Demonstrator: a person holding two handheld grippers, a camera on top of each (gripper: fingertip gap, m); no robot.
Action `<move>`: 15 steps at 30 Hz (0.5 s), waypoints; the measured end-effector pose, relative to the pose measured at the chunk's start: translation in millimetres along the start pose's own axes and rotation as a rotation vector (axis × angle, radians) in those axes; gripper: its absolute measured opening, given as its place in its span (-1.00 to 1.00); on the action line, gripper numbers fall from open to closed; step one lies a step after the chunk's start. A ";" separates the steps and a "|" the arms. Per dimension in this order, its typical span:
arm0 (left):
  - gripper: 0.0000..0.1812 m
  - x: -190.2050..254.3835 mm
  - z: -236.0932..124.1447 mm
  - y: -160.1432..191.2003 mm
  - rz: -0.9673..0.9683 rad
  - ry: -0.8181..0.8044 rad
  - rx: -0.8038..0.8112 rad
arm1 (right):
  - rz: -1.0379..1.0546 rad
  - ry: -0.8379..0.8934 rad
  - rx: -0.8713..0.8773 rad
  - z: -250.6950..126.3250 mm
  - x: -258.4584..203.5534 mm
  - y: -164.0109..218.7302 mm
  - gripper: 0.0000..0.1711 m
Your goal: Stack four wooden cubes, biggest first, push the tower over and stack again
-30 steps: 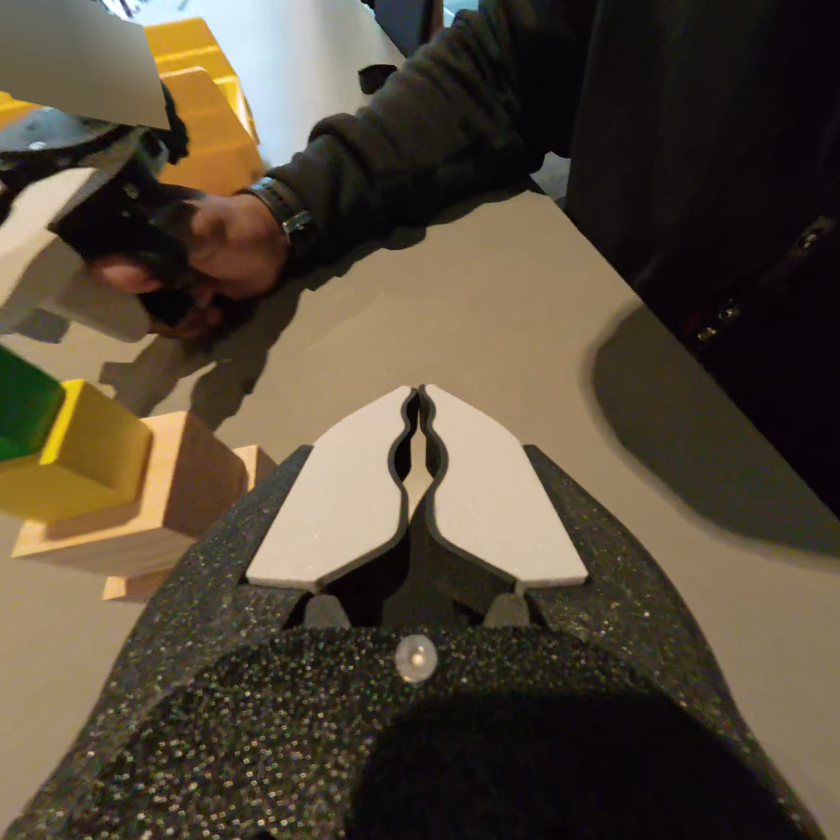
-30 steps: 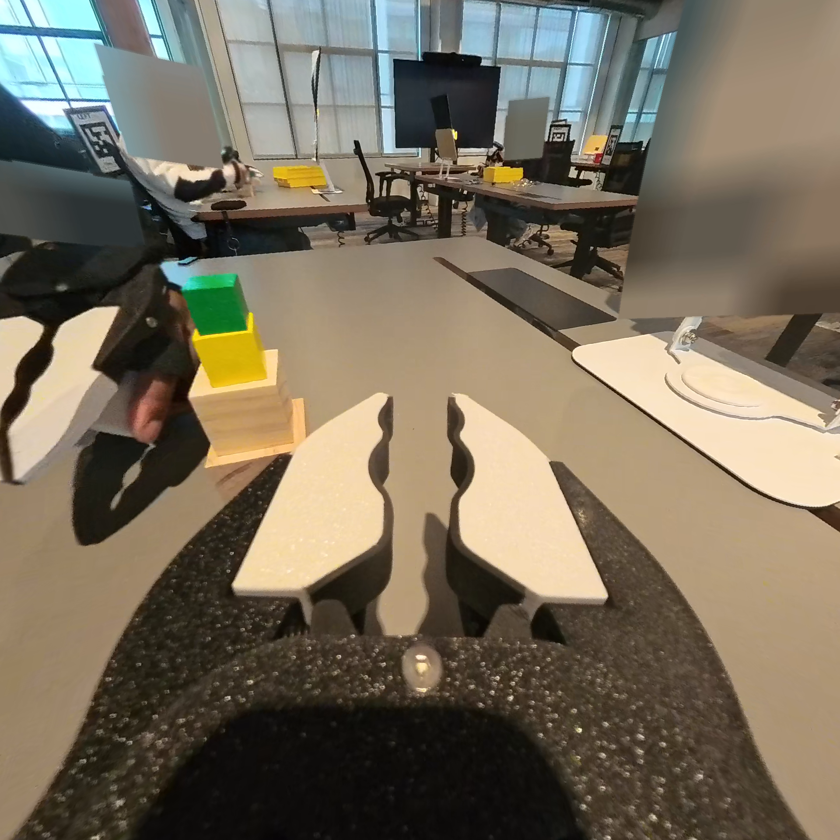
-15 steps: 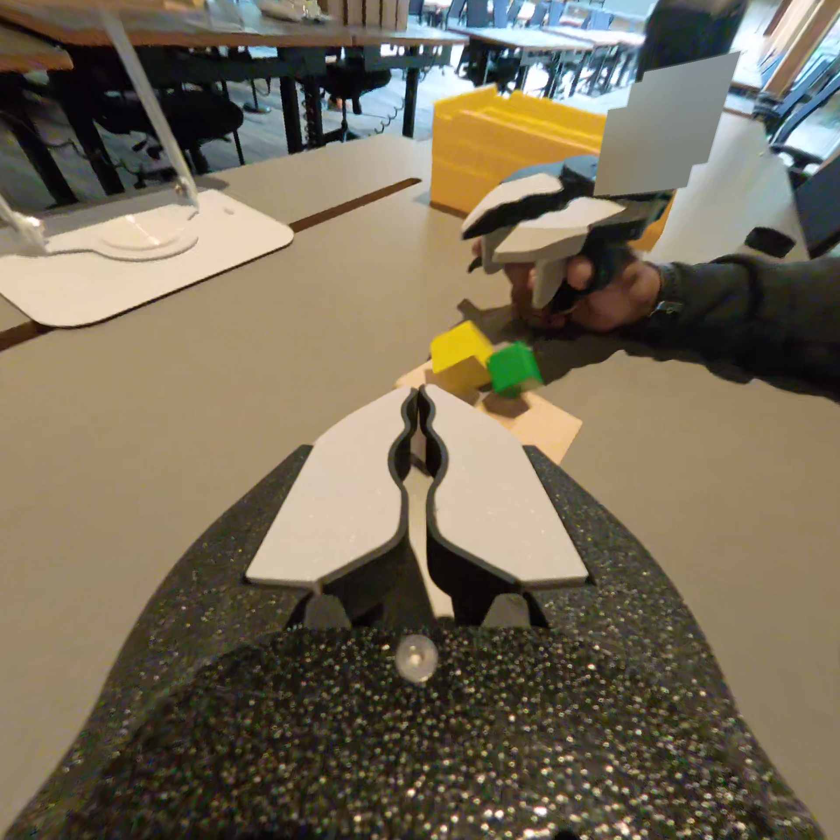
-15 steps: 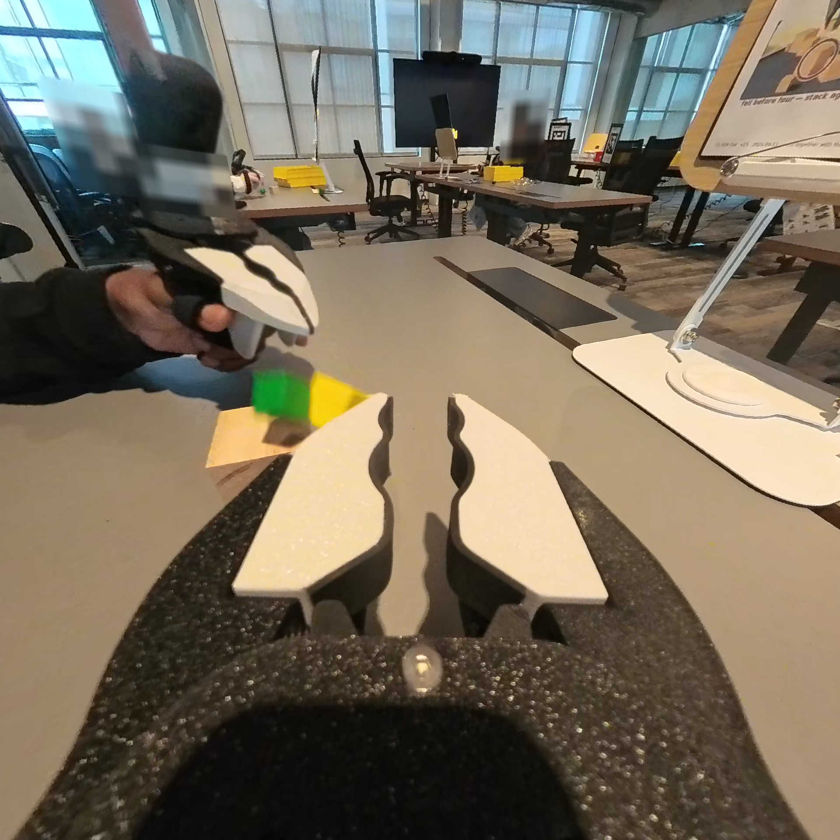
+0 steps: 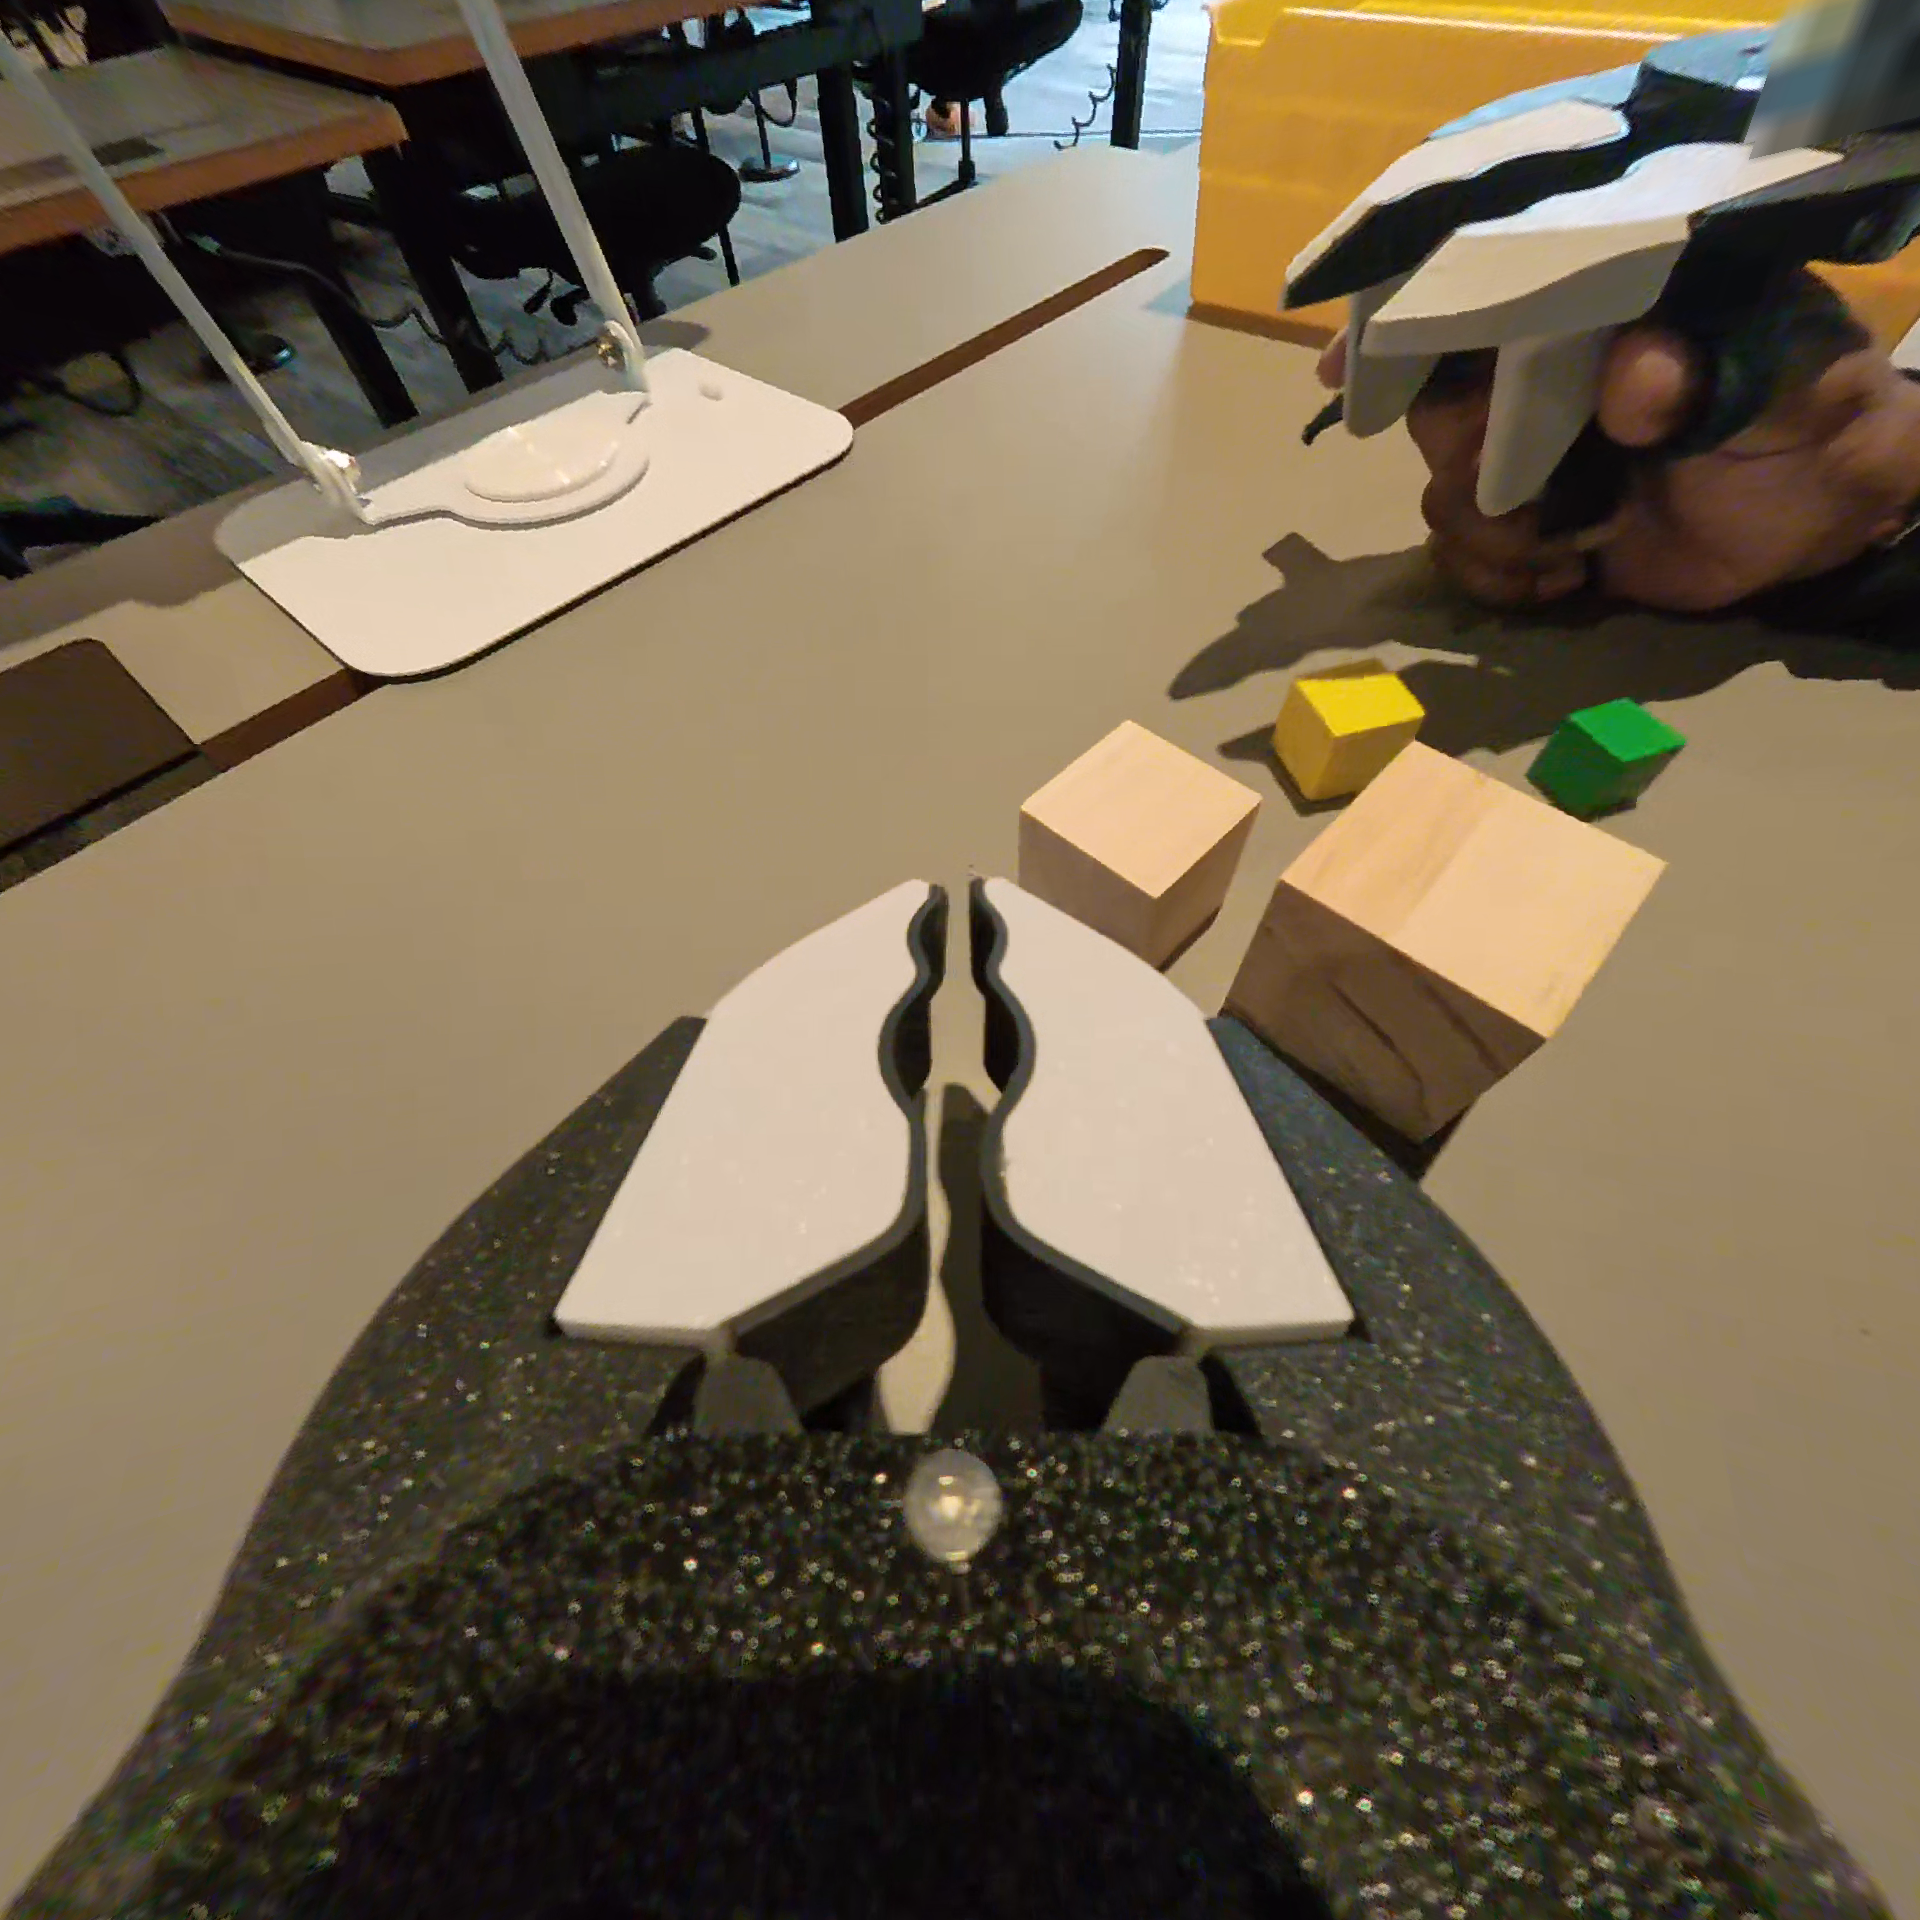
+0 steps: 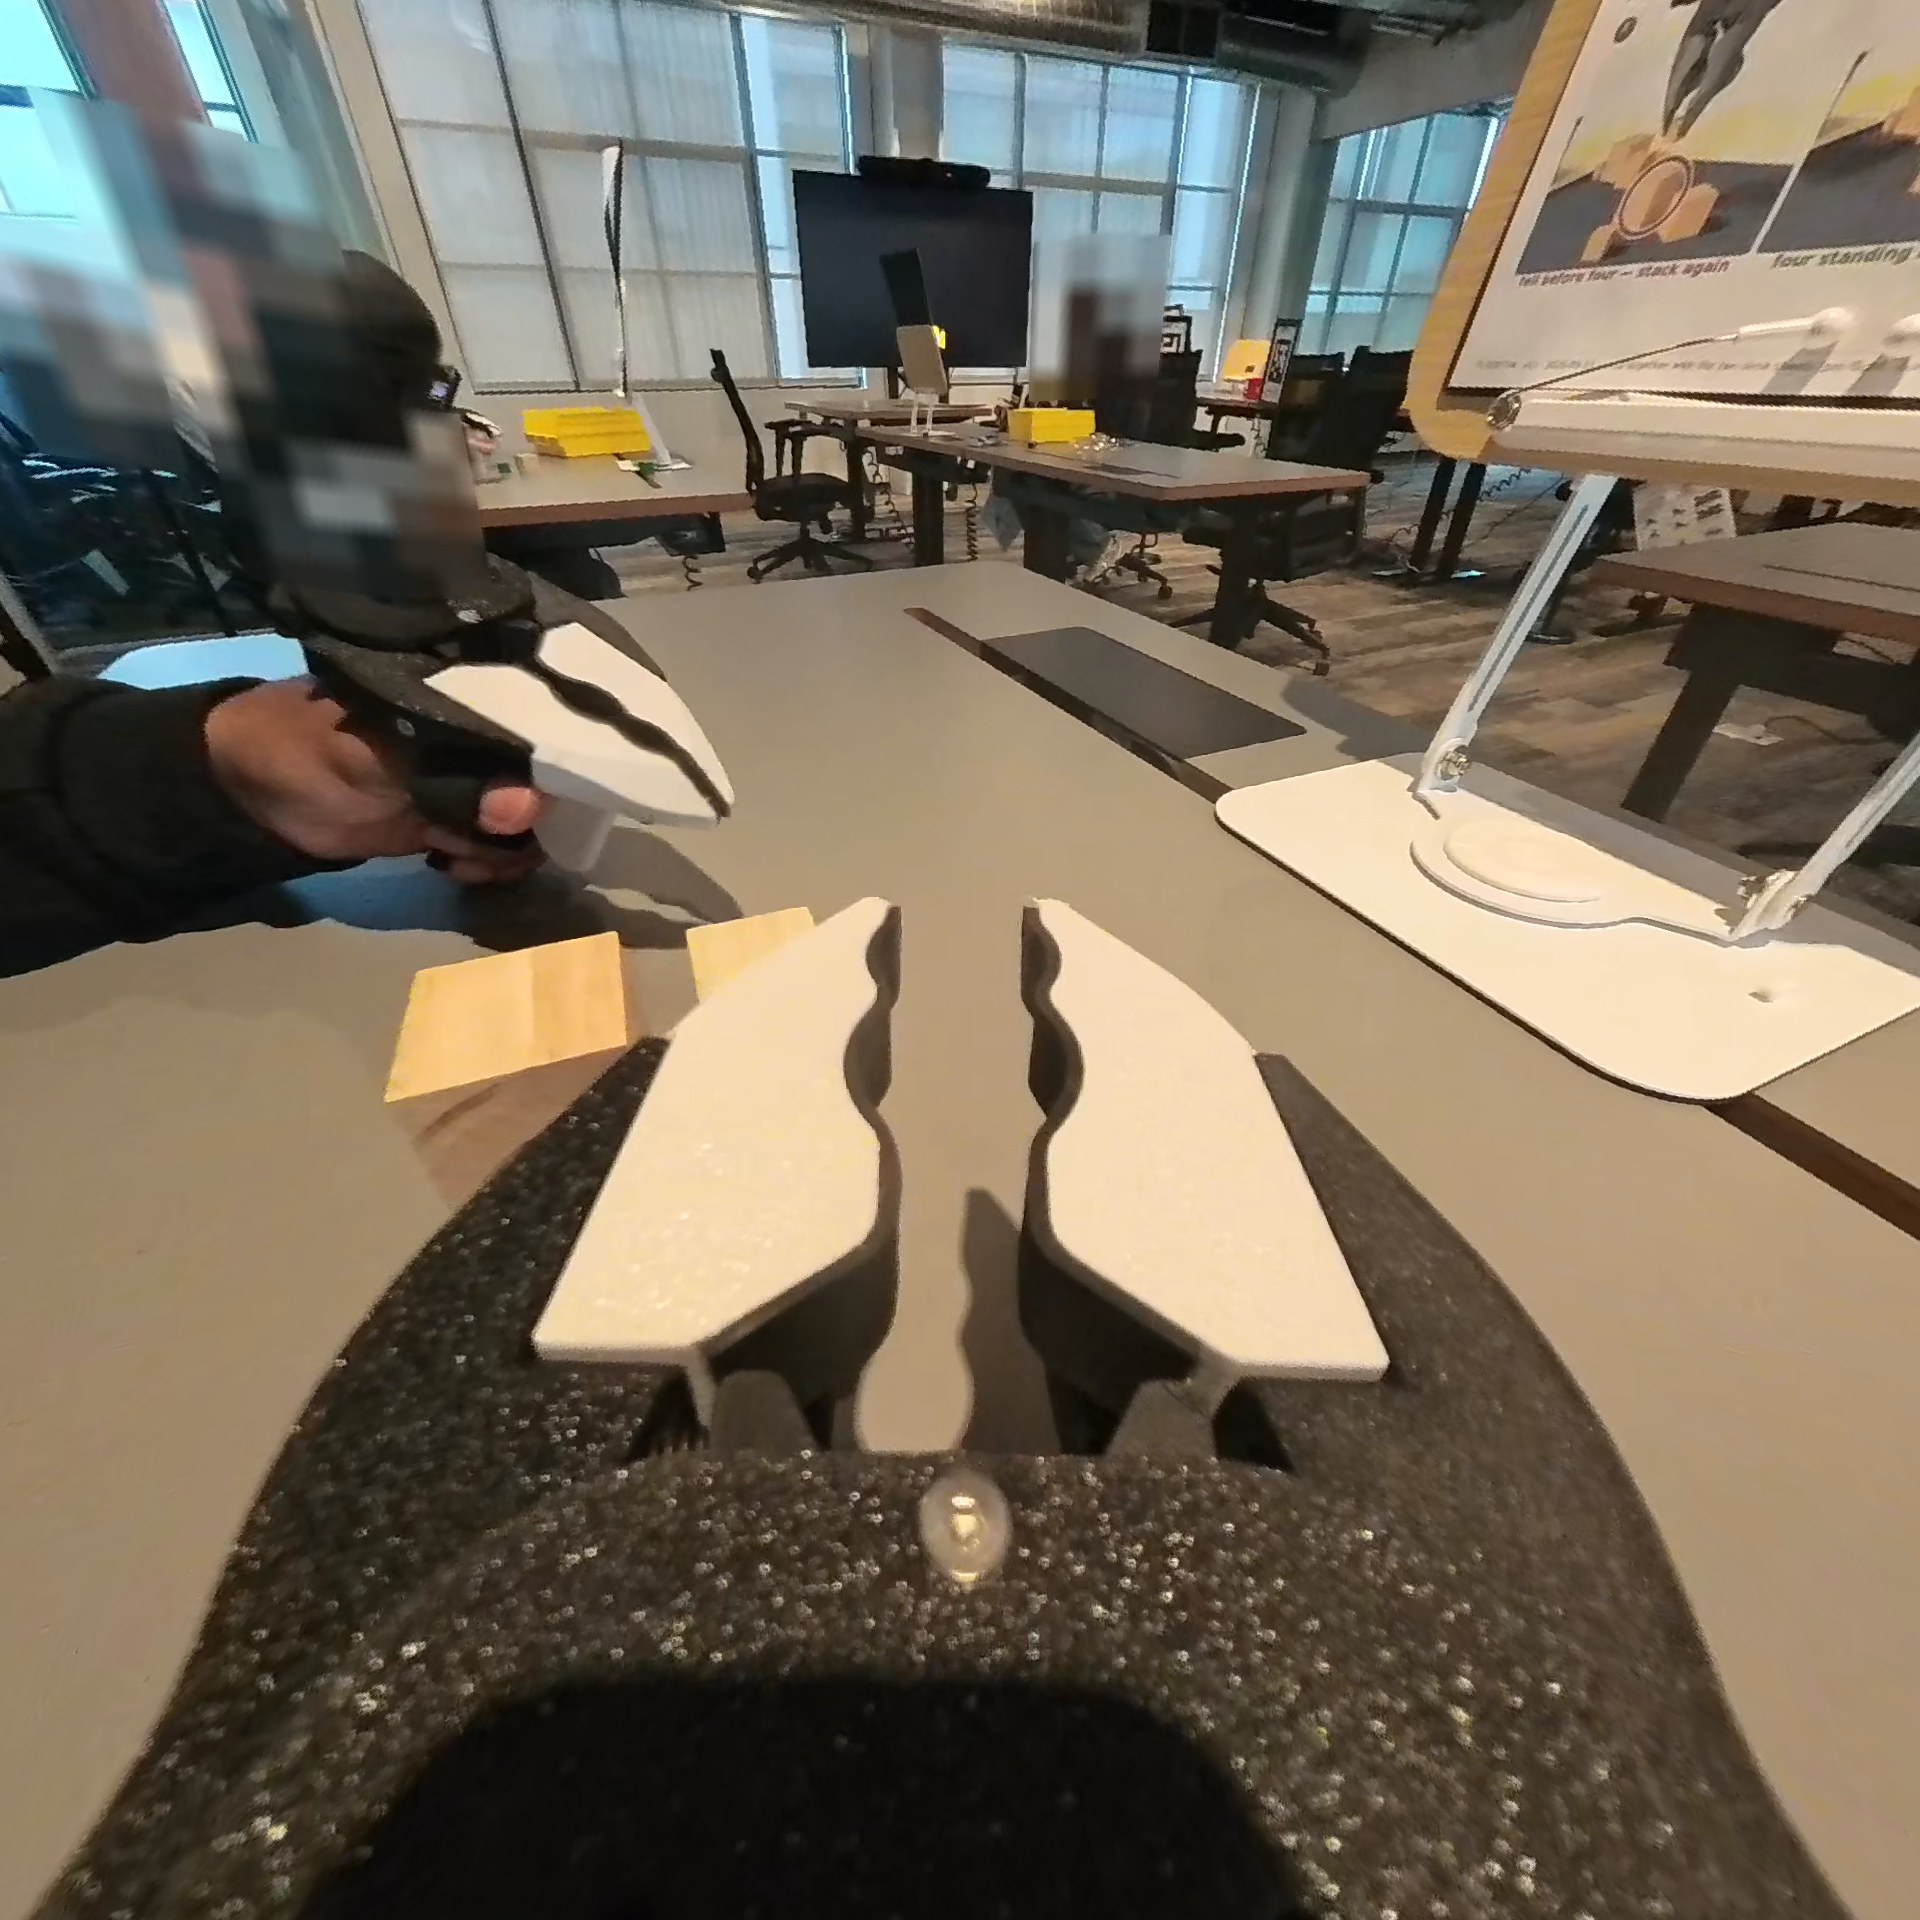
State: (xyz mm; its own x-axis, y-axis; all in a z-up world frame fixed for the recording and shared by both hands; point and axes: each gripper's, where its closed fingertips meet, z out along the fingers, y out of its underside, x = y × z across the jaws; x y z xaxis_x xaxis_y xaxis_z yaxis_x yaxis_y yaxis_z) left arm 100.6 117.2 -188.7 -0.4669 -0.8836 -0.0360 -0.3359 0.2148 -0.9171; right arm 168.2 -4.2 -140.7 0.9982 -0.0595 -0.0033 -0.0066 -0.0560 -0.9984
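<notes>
On the grey table (image 5: 520, 935), four cubes are seen lying singly, none stacked. From left to right in the left wrist view are found the medium wooden cube (image 5: 1138, 836), the large wooden cube (image 5: 1444, 935), the yellow cube (image 5: 1345, 732) and the green cube (image 5: 1605, 753); cubes show no long axis. The left gripper (image 5: 956, 894) is nearly closed, empty. The right gripper (image 6: 961, 914) is held narrowly apart, empty.
</notes>
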 end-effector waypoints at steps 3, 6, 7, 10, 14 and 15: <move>-0.89 5.5 1.9 1.3 0.014 0.042 -0.012 | -0.003 -0.004 -0.007 0.7 -0.8 0.8 -0.74; -0.83 12.6 3.1 0.7 0.072 0.084 -0.008 | -0.005 -0.012 -0.016 1.7 -2.1 1.8 -0.72; -0.81 15.4 3.3 -0.1 0.106 0.098 -0.001 | -0.005 -0.016 -0.019 2.0 -2.6 2.2 -0.71; -0.73 25.2 3.2 -0.2 0.229 0.157 0.017 | -0.006 -0.029 -0.029 3.1 -4.2 3.4 -0.68; -0.52 33.4 10.1 12.0 0.375 0.264 -0.043 | -0.006 -0.034 -0.039 4.3 -4.9 4.7 -0.66; -0.44 31.8 15.1 16.7 0.382 0.280 -0.085 | -0.006 -0.034 -0.040 4.3 -4.8 4.7 -0.66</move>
State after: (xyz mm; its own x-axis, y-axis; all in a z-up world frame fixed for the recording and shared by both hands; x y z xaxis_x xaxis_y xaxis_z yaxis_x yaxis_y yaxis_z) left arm 92.5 86.4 -211.1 -0.7680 -0.5917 -0.2450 -0.1576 0.5454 -0.8232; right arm 163.7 0.1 -145.6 0.9997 -0.0256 0.0004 -0.0021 -0.0957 -0.9954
